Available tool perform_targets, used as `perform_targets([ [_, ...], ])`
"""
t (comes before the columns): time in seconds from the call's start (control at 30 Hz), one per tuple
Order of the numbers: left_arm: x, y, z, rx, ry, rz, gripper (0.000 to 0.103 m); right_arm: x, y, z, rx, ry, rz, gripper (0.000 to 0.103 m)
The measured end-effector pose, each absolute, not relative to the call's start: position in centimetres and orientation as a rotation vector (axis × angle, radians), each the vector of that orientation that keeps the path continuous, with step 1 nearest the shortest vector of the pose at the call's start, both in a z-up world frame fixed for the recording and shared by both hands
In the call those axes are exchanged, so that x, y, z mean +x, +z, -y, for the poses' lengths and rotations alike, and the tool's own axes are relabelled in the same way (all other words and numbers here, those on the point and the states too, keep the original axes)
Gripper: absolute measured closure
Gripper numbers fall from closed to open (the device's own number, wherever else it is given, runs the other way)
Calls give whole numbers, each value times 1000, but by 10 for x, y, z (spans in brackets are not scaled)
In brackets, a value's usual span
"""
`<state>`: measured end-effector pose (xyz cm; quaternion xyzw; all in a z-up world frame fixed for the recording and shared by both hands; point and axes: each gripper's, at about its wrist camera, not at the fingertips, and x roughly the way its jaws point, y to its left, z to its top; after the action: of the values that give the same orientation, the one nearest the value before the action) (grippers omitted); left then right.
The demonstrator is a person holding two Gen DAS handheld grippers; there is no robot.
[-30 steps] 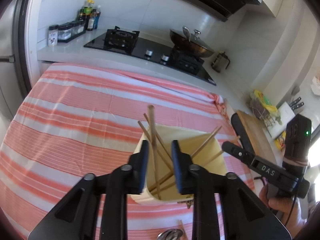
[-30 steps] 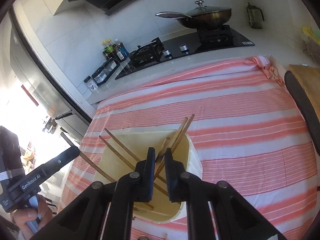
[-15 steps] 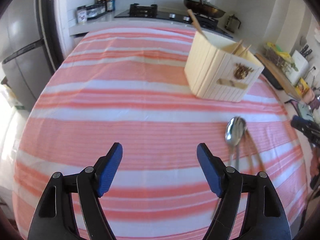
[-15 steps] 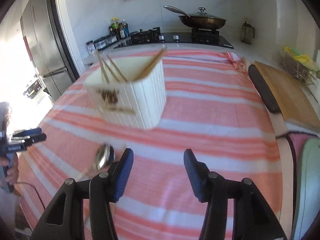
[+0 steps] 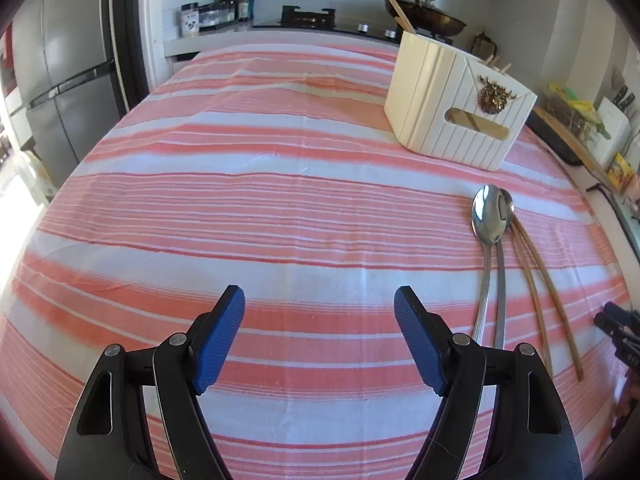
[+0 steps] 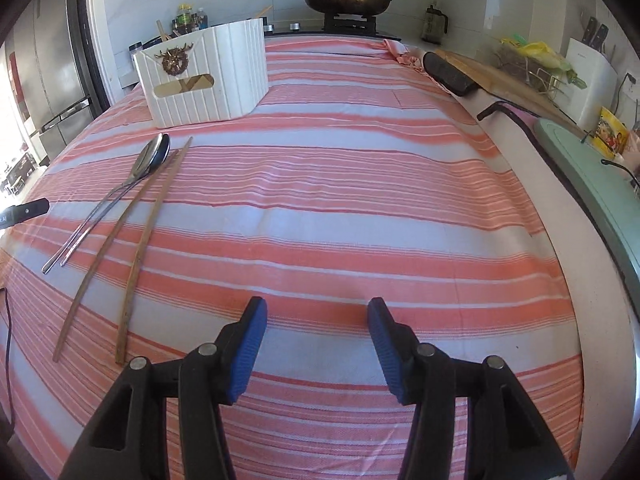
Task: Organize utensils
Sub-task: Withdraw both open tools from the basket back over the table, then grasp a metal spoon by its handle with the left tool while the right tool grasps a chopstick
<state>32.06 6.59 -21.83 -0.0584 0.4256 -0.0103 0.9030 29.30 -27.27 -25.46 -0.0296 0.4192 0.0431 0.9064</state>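
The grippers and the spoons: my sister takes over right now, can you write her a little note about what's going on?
Left gripper: jaws wide open, empty, above the striped cloth.
Right gripper: jaws open, empty too.
The white holder stands on the cloth with some chopsticks already inside.
Left to do: two spoons and two chopsticks on the cloth lie side by side in front of the holder. They go into it.
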Motion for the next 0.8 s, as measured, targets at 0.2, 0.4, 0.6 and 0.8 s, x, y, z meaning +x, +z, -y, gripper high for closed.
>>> perform_targets([
  [0.2, 311, -220, -65, -117, -32, -877, 24, 295, -256, 274, -56, 87, -858, 49],
  [0.4, 310, -218, -52, -95, -93, -889, 24, 295, -256, 275, -43, 92, -856, 49],
  [0.6, 315, -205, -18, -13, -281, -895, 24, 295, -256, 273, -54, 85, -857, 48],
  [0.8, 344, -211, 24, 104, -328, -921, 25, 295, -256, 273, -60, 84, -856, 48],
])
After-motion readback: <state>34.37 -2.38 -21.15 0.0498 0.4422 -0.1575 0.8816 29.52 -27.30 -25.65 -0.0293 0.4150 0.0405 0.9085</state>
